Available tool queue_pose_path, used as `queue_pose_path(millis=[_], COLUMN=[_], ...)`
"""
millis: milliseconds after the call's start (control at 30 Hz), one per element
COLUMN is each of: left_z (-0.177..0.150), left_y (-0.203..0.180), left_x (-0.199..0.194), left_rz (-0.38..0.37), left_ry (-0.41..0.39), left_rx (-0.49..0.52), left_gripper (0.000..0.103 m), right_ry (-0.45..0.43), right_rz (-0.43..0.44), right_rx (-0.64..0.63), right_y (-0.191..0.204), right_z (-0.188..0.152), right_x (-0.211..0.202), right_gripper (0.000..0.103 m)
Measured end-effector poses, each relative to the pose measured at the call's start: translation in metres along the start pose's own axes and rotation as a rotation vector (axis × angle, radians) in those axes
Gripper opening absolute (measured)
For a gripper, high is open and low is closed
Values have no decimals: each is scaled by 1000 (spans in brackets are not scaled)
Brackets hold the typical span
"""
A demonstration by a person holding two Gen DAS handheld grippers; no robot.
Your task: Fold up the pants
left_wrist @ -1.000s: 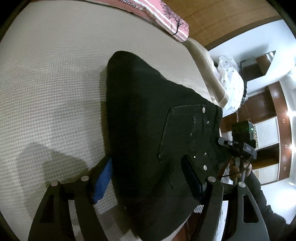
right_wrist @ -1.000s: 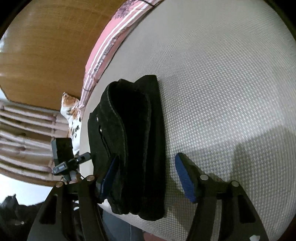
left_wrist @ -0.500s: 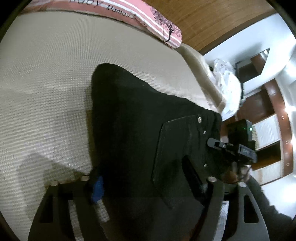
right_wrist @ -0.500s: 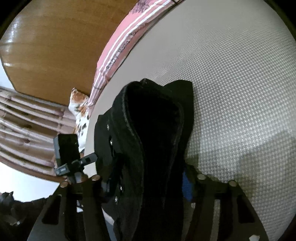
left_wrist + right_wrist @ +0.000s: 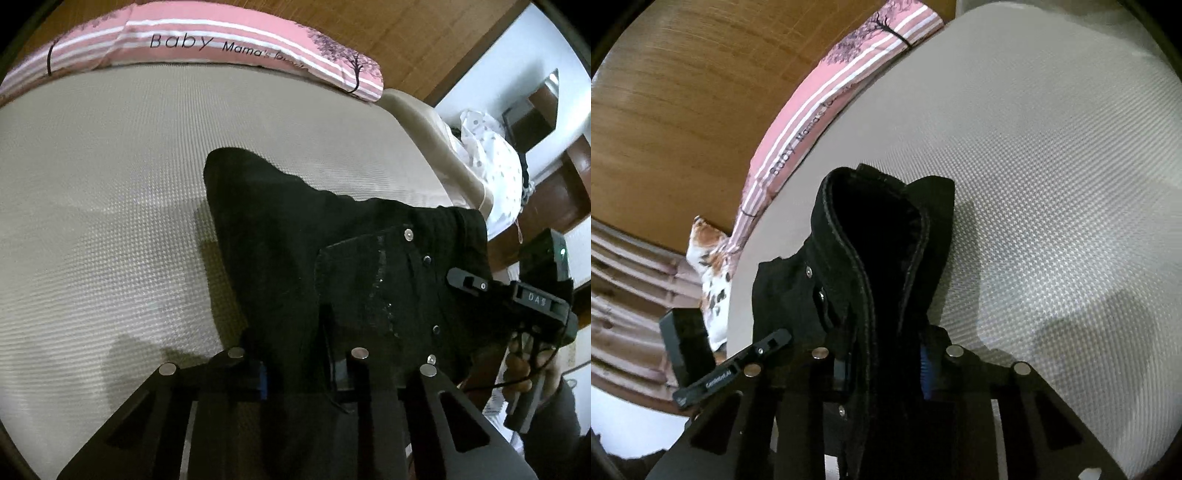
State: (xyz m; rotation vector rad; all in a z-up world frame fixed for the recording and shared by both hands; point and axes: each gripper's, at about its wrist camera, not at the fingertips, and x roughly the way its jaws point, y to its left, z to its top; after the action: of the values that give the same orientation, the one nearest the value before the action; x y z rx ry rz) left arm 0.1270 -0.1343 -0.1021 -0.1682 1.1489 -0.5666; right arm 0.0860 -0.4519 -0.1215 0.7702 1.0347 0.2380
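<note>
Pants (image 5: 332, 266): black denim, folded stack, near edge of bed (image 5: 110, 221), partly lifted. Likely heavy, limp, thick at seams; best held at near corners, through all layers. Left gripper (image 5: 303, 373): jaws just closed, pinching pants. Right gripper (image 5: 882, 363): jaws just closed, pinching the bundle's end. Pink pillow (image 5: 221, 44): far edge.

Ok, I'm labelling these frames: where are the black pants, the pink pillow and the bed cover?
black pants (image 5: 295, 229), left wrist view, leg fabric.
pink pillow (image 5: 229, 40), left wrist view, striped front.
bed cover (image 5: 1052, 166), right wrist view, bare weave.
</note>
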Motion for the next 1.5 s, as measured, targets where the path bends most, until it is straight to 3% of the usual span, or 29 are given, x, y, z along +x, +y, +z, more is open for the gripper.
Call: queue_pose_path(millis=[300, 800, 1167, 1500], left_z=[-5, -6, 27, 75], left_y=[15, 103, 165, 207], left_x=[-36, -114, -134, -123], left_rz=[64, 177, 224, 249], left_ry=[-9, -114, -165, -169], left_rx=[13, -42, -87, -104], left_gripper=[20, 20, 20, 20], right_ry=[25, 95, 135, 157], right_rz=[-2, 85, 108, 94], right_rx=[-12, -103, -155, -166], right_y=[41, 148, 212, 236], right_z=[-18, -40, -8, 27], right_x=[7, 86, 154, 201], right_gripper=[22, 21, 21, 21])
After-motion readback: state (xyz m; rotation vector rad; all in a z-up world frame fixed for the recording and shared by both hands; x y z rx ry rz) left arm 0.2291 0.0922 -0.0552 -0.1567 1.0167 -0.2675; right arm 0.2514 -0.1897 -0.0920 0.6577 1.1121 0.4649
